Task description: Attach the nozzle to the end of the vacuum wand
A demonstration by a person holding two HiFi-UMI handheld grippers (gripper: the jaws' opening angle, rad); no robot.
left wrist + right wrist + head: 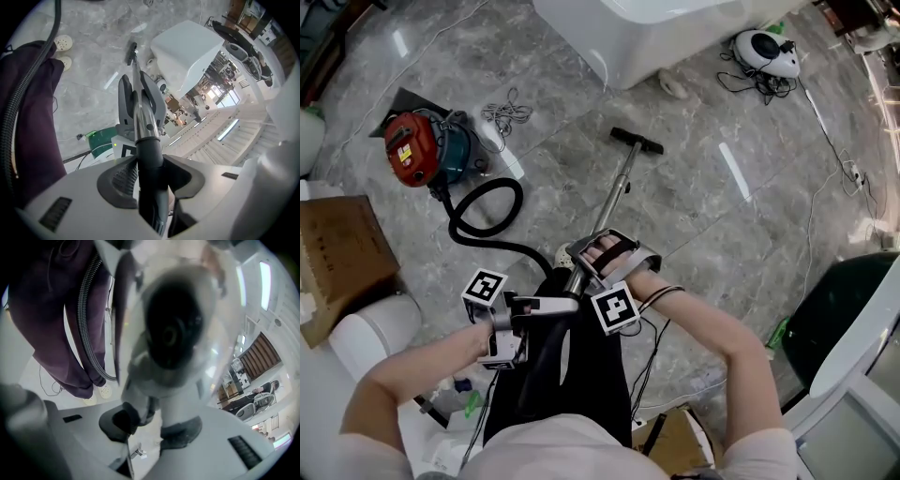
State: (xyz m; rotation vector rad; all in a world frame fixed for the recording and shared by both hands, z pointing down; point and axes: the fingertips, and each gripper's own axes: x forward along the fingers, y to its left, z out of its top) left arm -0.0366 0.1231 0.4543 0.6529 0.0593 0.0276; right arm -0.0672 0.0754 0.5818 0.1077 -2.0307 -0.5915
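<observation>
A silver vacuum wand point(617, 192) slants from my hands down to a black floor nozzle point(636, 141) that sits on its far end on the floor. My left gripper point(570, 303) points level and is shut on the dark handle end point(149, 164) of the wand. Further up the tube, my right gripper point(592, 261) is shut on the wand point(176, 411). In the left gripper view the wand point(139, 101) runs up past the right gripper point(140, 107) to the nozzle point(131, 50). A black hose point(483, 220) loops back from the handle.
The red and teal vacuum canister point(417, 150) stands at the left, the hose joined to it. A white block of furniture point(637, 33) rises just beyond the nozzle. A cardboard box point(337, 253) and a white bin point(370, 328) are at the left, cables point(825, 141) at the right.
</observation>
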